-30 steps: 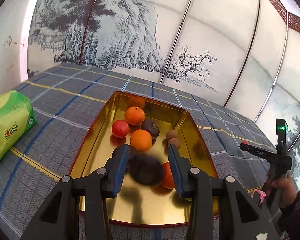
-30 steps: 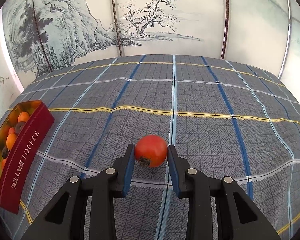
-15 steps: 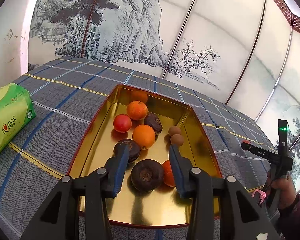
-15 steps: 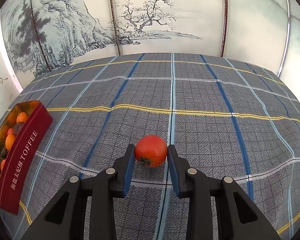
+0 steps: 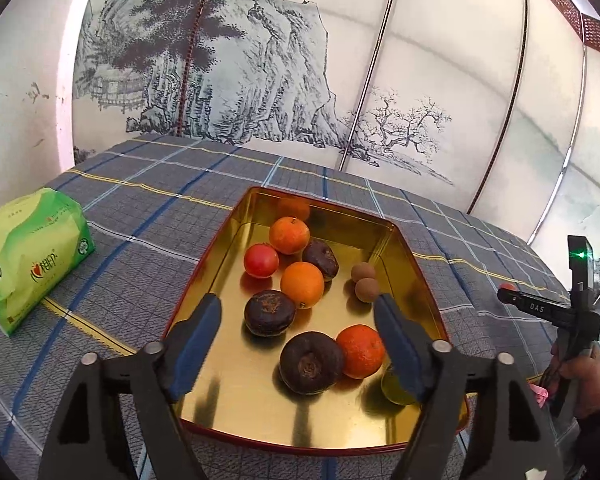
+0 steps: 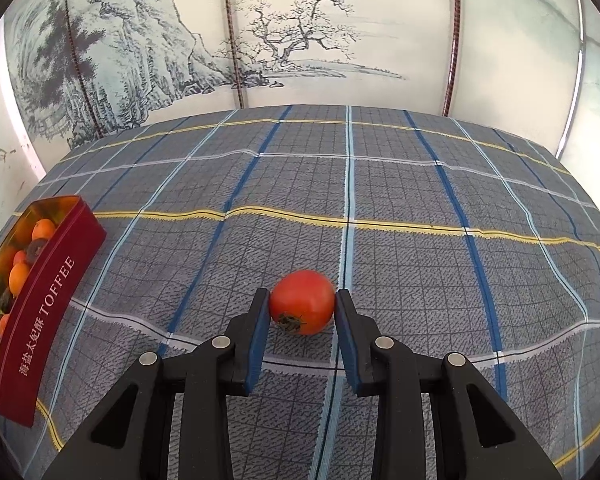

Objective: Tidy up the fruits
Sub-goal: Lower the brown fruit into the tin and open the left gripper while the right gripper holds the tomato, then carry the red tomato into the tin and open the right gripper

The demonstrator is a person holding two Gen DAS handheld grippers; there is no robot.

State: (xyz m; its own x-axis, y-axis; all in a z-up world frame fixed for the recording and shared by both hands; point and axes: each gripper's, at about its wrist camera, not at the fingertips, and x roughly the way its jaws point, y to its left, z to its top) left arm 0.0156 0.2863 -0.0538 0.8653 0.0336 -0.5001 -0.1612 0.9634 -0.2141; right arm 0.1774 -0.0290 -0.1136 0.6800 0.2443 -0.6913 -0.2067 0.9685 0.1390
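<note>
Above the tin, left gripper jaws are opening, empty.

The left gripper is angled downward over the near half of the gold tin, and its jaws are opening, with the blue-padded fingers spread clear of the fruit lying between them. The right gripper is angled more steeply downward toward the worktop, to the right of the tin, and its fingers press on both sides of a red tomato that rests on the cloth. In the left wrist view, the person's right hand grips the handle of that gripper, well to the right of the tin.
</note>
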